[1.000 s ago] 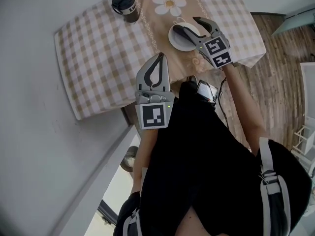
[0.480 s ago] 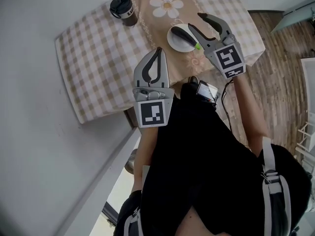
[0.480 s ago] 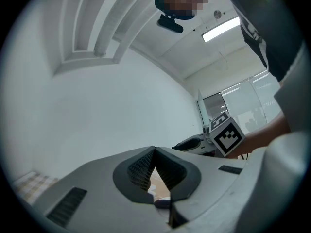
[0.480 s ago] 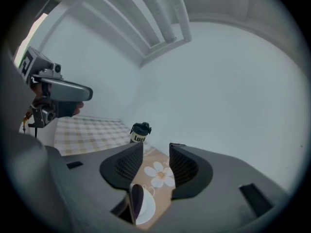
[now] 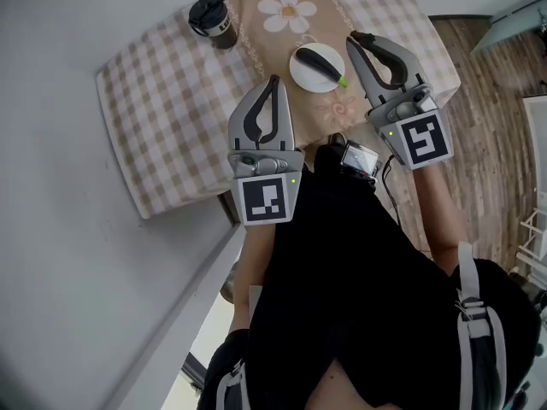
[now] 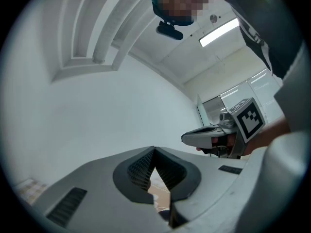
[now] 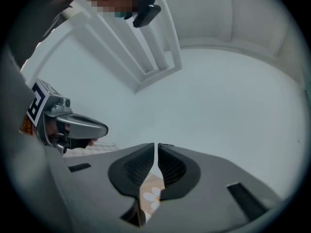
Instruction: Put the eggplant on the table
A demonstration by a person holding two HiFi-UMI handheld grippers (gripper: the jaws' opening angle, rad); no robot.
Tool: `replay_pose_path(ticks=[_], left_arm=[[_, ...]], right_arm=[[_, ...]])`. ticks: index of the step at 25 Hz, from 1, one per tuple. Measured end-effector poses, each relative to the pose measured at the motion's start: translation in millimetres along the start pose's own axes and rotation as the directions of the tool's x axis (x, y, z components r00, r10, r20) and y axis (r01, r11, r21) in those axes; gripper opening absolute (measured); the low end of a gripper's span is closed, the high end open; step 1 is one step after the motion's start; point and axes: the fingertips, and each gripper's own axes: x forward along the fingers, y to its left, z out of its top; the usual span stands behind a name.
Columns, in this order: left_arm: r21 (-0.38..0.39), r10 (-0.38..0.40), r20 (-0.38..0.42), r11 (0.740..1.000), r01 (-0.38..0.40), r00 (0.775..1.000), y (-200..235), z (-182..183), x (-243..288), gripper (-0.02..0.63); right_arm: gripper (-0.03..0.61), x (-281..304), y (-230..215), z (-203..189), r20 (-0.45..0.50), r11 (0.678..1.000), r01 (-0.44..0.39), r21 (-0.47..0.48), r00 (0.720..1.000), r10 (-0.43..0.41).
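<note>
White plate (image 5: 299, 72) is seen on the checked cloth (image 5: 171, 109) of the table. The eggplant (image 5: 320, 62) is laid across the plate, dark, with its green stem turned towards the plate's near right rim. The left gripper (image 5: 273, 82) is held on the near left side of the plate, apart from it; its jaws are pressed tip to tip and nothing is held in them. The right gripper (image 5: 359, 39) is held just right of the plate. Its jaws have just been closing and are drawn together to a thin slit, with nothing caught between them. A dark mug (image 5: 213, 20) is stood beyond the plate to its left, well apart. A flower print (image 5: 289, 11) is seen on the cloth just beyond the plate.
</note>
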Motion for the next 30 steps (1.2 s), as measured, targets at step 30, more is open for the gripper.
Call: replay_pose_path(ticks=[30], left_arm=[[0.037,-0.017,-0.009,0.999,0.017,1.0,-18,-22,-8,0.009]], right_arm=[[0.005,-12,32,-44,-0.025,0.971,-0.08,0.225,0.996,0.088]])
